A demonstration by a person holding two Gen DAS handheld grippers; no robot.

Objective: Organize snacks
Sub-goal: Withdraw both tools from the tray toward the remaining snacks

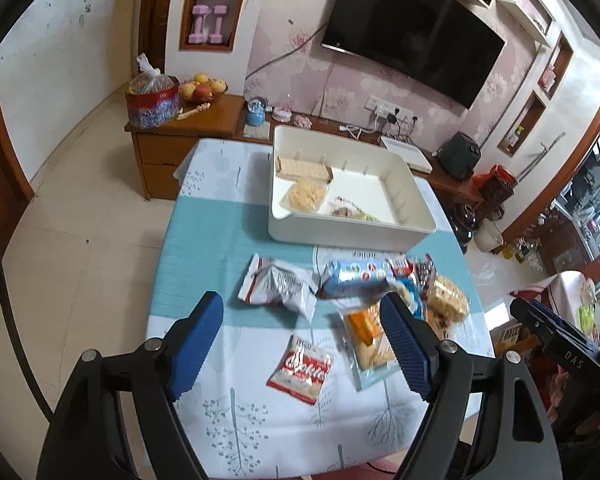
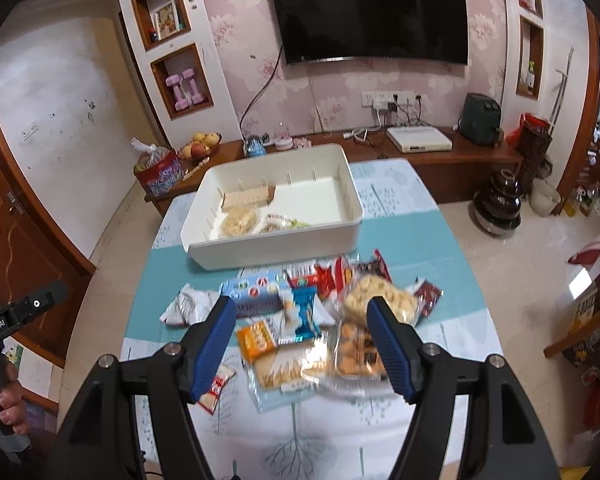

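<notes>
Pink floral wallpaper with a black wall-mounted television (image 2: pixel 367 16) backs a low wooden cabinet (image 2: pixel 440 160), and in front of it stands the desk (image 1: pixel 220 232), covered by a cloth banded in teal and white with a tree print. At the far end of the desk sits a white rectangular plastic bin (image 1: pixel 350 232) with slotted inner walls; inside it lie a tan cracker pack (image 1: pixel 302 169) against the far wall, a clear bag of pale puffed snacks (image 1: pixel 305 196) in front of it, and another small wrapped snack, blurred, near the front wall.

Between the bin and the grippers, a loose heap of snack packets is spread on the cloth. The left gripper (image 1: pixel 302 344) hovers above the near part of the desk with its blue-padded jaws well apart and nothing between them. Seen through its gap, a red-and-white cookie packet (image 1: pixel 302 370) lies on the cloth, a crumpled white-and-red foil bag (image 1: pixel 278 286) lies farther off, and an orange-labelled clear biscuit pack (image 1: pixel 366 338) lies just beside its right finger.

The right gripper (image 2: pixel 302 344) hangs over the heap itself, jaws apart and gripping nothing. Below its gap lie the orange-labelled pack (image 2: pixel 260 338), a small blue-and-white wrapper (image 2: pixel 304 314) and a clear tray of golden pastries (image 2: pixel 356 350) near its right finger. A long blue-and-white biscuit sleeve (image 2: pixel 256 292) lies beyond its left finger.
</notes>
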